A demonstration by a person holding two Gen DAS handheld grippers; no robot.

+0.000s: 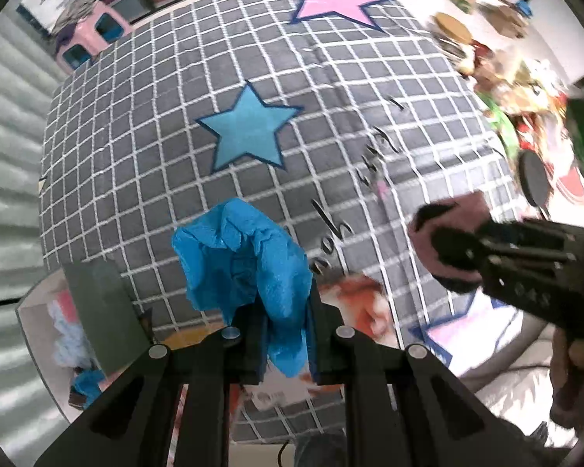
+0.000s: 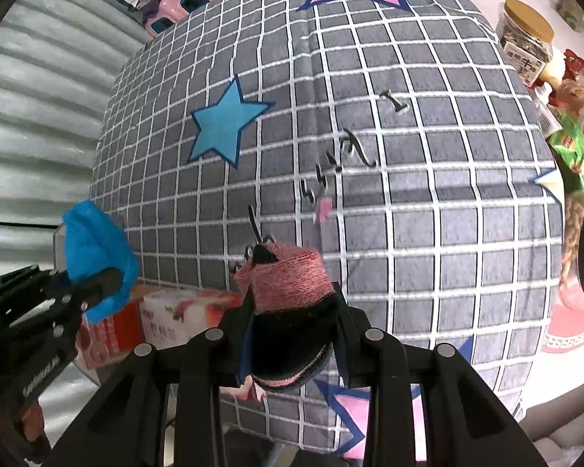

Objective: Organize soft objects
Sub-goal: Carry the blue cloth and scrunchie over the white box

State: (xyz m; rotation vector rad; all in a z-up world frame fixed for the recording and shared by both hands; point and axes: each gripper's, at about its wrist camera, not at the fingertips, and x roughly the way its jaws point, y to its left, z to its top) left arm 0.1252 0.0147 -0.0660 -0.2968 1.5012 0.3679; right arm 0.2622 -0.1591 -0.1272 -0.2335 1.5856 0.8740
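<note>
Hanging from the left gripper (image 1: 288, 334), a crumpled blue cloth (image 1: 245, 264), pinched tight between the two black fingers (image 1: 319, 334) and puffing out past the tips. Held up in the air, well above the grey checked blanket (image 1: 370, 116) with its blue star (image 1: 249, 132) and pink star (image 1: 333, 0). Off to the right, a pink and black sock (image 2: 288, 299), squeezed just the same in the right gripper (image 2: 292, 334), also up off the blanket. Both soft things lifted, both grippers closed on them, none lying loose on the blanket. Down to the lower left of the blue cloth, near the blanket's edge, a grey box (image 1: 97, 311) with more soft bits inside, blue and white. Closer to the left gripper than to the right one, so most likely the blue cloth first: over to the left and down, then let go. Beside the box, a red and white carton (image 2: 175, 319), not soft. On the far right, a jar (image 2: 525, 35) and snack bags, well apart.
</note>
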